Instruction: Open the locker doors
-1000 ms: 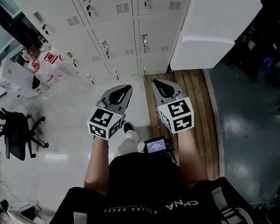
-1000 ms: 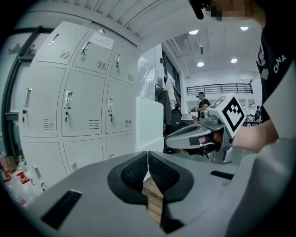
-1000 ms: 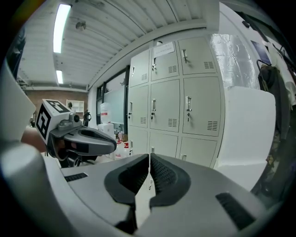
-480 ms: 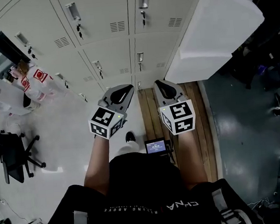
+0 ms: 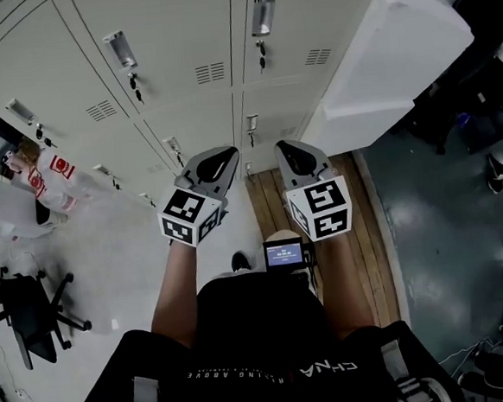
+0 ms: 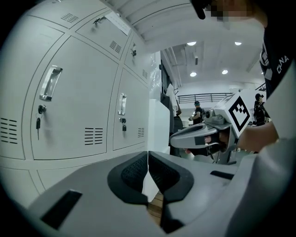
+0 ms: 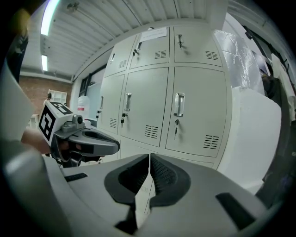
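Observation:
A bank of pale grey lockers (image 5: 180, 63) fills the top of the head view, every door closed. Each door has a metal handle (image 5: 121, 50) with a key under it. My left gripper (image 5: 218, 161) and right gripper (image 5: 296, 155) are held side by side in front of the lower doors, apart from them. Both are shut and hold nothing. The left gripper view has its jaws (image 6: 148, 171) pressed together, with two closed doors (image 6: 69, 106) to the left. In the right gripper view the jaws (image 7: 150, 173) meet below two handled doors (image 7: 194, 111).
A large white cabinet (image 5: 395, 46) stands right of the lockers. A wooden strip of floor (image 5: 358, 231) runs beneath my right arm. Bags (image 5: 46, 177) and an office chair (image 5: 27, 317) are at the left. A small screen (image 5: 283, 254) hangs at my waist. People (image 6: 198, 111) stand far off.
The lockers have come closer and larger in the head view as the person stepped toward them. Both grippers travelled forward together and stayed shut.

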A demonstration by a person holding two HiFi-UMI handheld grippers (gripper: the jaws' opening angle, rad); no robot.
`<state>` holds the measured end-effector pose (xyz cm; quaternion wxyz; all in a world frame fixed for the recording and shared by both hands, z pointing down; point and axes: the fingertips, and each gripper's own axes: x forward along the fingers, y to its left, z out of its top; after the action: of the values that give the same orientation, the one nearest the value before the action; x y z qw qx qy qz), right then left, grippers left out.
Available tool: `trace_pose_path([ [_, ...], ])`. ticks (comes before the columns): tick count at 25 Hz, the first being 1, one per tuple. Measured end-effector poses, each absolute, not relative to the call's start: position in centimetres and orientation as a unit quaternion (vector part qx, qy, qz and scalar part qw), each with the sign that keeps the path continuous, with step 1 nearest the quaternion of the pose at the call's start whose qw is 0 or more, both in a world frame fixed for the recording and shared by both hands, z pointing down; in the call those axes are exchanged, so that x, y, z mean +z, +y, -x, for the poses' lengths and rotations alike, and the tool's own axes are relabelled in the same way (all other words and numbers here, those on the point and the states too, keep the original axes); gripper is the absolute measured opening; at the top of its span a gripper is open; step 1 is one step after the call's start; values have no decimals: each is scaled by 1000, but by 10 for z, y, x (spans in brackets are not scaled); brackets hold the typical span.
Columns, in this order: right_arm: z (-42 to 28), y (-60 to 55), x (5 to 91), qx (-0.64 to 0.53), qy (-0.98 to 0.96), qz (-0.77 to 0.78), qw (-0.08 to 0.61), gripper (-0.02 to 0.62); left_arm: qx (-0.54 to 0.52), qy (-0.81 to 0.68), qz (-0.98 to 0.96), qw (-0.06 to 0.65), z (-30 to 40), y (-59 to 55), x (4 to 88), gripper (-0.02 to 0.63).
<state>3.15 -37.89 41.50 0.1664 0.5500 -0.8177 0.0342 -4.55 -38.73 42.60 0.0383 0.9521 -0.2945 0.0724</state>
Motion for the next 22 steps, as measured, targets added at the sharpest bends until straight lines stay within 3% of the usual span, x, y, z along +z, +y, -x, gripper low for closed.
trace_pose_path([
  [22,-42,-412,403,27,-809,-566,158,32,70,-267,-961,29,26,-415,424,20],
])
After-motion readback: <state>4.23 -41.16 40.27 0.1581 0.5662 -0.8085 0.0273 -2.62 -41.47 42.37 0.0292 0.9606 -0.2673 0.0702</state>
